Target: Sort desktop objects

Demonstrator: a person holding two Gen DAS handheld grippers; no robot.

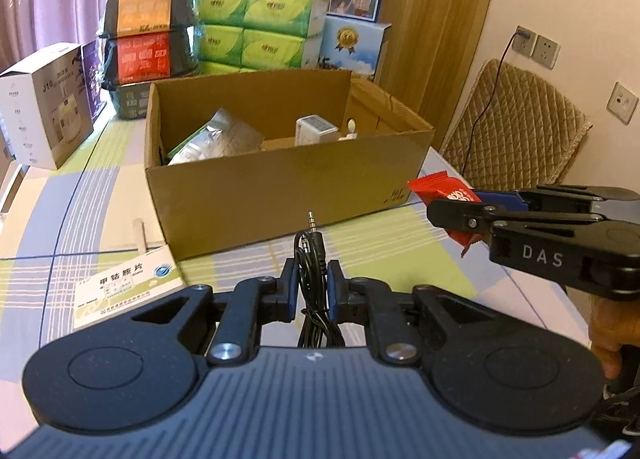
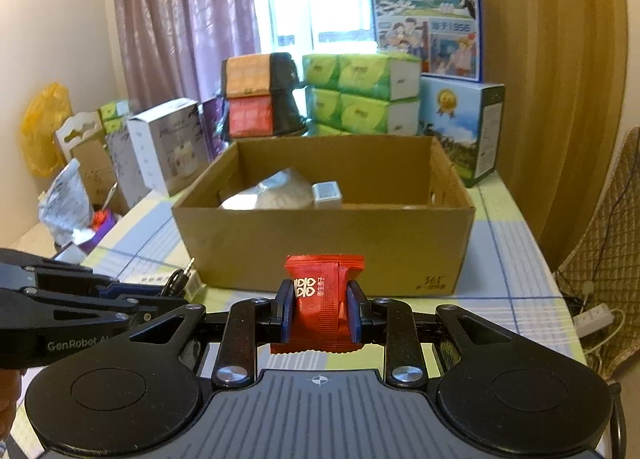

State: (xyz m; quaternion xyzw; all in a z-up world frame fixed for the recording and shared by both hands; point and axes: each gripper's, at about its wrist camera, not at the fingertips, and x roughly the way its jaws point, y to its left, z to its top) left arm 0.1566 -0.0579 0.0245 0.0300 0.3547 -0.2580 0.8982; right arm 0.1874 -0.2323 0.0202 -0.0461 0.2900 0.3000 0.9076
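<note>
A coiled black audio cable [image 1: 313, 279] with its jack plug pointing up sits pinched in the left tongs [image 1: 313, 291], closed narrowly on it at lower centre of the left view. The red snack packet [image 2: 323, 301] stands upright, clamped in the right tongs [image 2: 322, 313] at centre of the right view. Both are held above the checked bench [image 1: 360, 243], just in front of the open cardboard box [image 2: 320, 235], which holds a silver pouch [image 2: 280, 193] and a small white box [image 2: 327, 193].

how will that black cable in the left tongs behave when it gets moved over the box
The cable is probably floppy: its loops hang slack below the left tongs. It looks light, so the pinch should hold. The loose plug end sticks up and may swing or snag on the box rim.
</note>
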